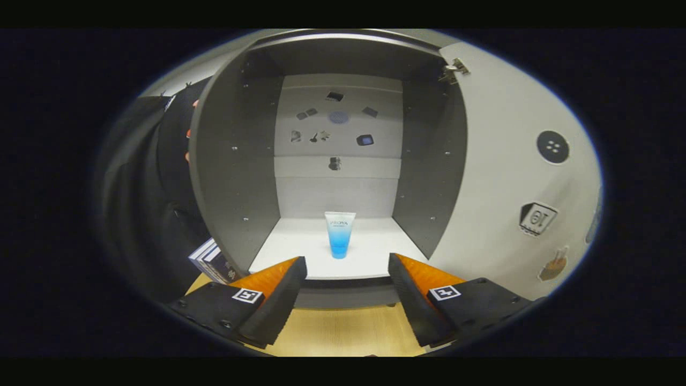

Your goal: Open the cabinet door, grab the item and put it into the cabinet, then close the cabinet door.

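A grey cabinet (225, 161) stands open straight ahead of me, with a white floor panel (370, 252) and a white back wall carrying several small stickers. A blue-and-white tube (340, 234) stands upright on its cap on the cabinet floor, just beyond my fingertips and centred between them. The white cabinet door (509, 171) is swung open to the right, its hinge at the top. My gripper (347, 268) is open, nothing between its fingers, hovering in front of the cabinet's front edge.
A light wooden tabletop (343, 332) lies under my fingers. A small dark box (211, 261) sits on the table left of the cabinet. Stickers dot the inside of the open door, and dark cloth hangs left of the cabinet.
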`<state>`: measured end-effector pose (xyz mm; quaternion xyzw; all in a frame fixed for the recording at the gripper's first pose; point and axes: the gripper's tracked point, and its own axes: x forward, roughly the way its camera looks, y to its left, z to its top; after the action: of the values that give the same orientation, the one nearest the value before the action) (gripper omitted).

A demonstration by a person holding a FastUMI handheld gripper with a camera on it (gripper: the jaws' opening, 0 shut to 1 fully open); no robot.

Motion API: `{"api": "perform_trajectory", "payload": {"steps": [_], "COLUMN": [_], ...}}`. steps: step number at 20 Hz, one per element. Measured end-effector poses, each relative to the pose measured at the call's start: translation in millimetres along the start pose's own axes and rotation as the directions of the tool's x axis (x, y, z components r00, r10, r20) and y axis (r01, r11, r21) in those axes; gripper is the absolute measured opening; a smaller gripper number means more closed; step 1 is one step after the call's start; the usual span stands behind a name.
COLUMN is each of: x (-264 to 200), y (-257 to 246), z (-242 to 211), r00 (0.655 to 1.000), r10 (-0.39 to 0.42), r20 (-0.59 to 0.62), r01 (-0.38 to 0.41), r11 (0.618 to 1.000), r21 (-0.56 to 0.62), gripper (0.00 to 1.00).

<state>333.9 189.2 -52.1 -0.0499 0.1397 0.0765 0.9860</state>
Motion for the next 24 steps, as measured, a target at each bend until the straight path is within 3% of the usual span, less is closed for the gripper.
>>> {"api": "perform_trajectory", "payload": {"steps": [8, 15, 24], "x": [-121.3, -207.9, -275.4], "y": [-28.3, -70.2, -166.5], "z": [-16.7, -25.0, -49.6], "r00": [0.994, 0.99, 0.983], "r10": [-0.077, -0.079, -0.127], "r20": [0.081, 0.115, 0.133], "r01": [0.074, 0.074, 0.111], "r11": [0.997, 0.996, 0.986], "r21": [0.034, 0.05, 0.121], "gripper": [0.97, 0.98, 0.97]}}
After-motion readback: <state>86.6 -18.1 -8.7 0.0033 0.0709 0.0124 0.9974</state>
